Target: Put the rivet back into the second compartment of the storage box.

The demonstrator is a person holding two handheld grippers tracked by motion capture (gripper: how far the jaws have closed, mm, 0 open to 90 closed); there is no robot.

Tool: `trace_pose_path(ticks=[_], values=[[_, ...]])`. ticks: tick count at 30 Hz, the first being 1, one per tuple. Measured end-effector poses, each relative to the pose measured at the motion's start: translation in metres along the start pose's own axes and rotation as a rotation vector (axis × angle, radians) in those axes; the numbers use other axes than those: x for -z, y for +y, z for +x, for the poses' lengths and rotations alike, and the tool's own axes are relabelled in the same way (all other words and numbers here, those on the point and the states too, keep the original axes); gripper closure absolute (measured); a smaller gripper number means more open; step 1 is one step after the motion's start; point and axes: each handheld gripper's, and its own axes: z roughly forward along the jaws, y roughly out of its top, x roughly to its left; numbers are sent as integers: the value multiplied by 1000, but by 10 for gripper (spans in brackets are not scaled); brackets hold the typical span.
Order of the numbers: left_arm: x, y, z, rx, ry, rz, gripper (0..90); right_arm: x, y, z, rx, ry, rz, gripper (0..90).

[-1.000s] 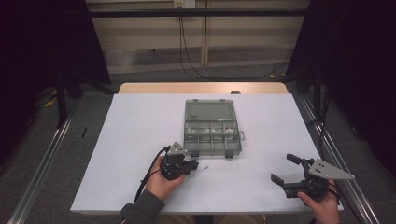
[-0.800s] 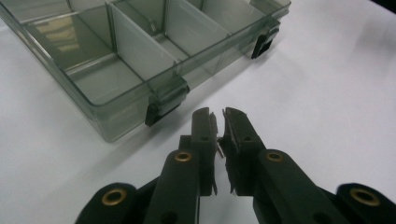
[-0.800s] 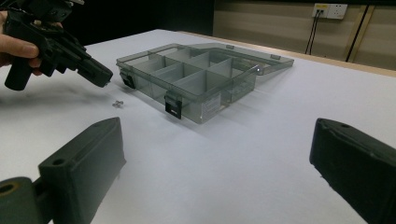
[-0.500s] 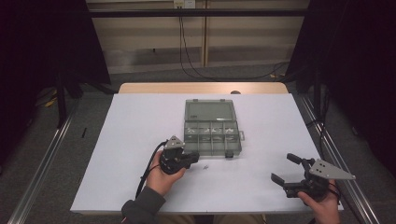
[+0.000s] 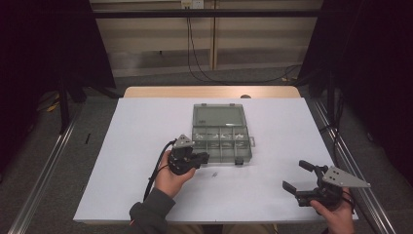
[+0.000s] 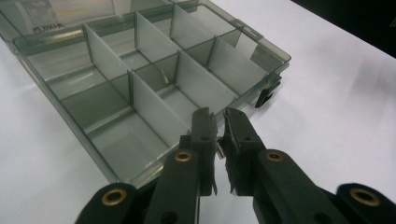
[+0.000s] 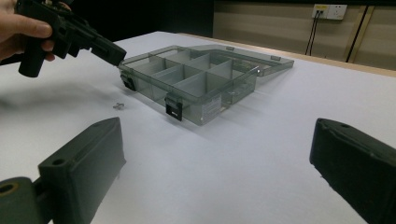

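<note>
Clear grey compartment box (image 5: 222, 134) sits open near the middle of the white surface (image 5: 122, 156), lid laid flat toward the far edge, dividers forming several compartments. Left hand-held gripper (image 5: 203, 157) hovers at the box's near left corner, jaws nearly closed, pinching a small thin metal part (image 6: 218, 150) between the tips; its exact kind is too small to tell. Tiny metal piece (image 5: 214, 173) lies on the surface just near-side of the box. Right hand-held gripper (image 5: 298, 176) rests near the near right corner, well apart from the box, jaws wide, holding nothing.
</note>
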Motion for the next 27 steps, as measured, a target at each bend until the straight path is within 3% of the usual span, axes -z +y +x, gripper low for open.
trace_pose_path(ticks=[14,27], values=[[-1,25,6,14,25,-12,832,1,0,-1,-6,-6,-5,25],[-15,46,12,22,48,-9,832,1,0,-1,-6,-6,-4,25]])
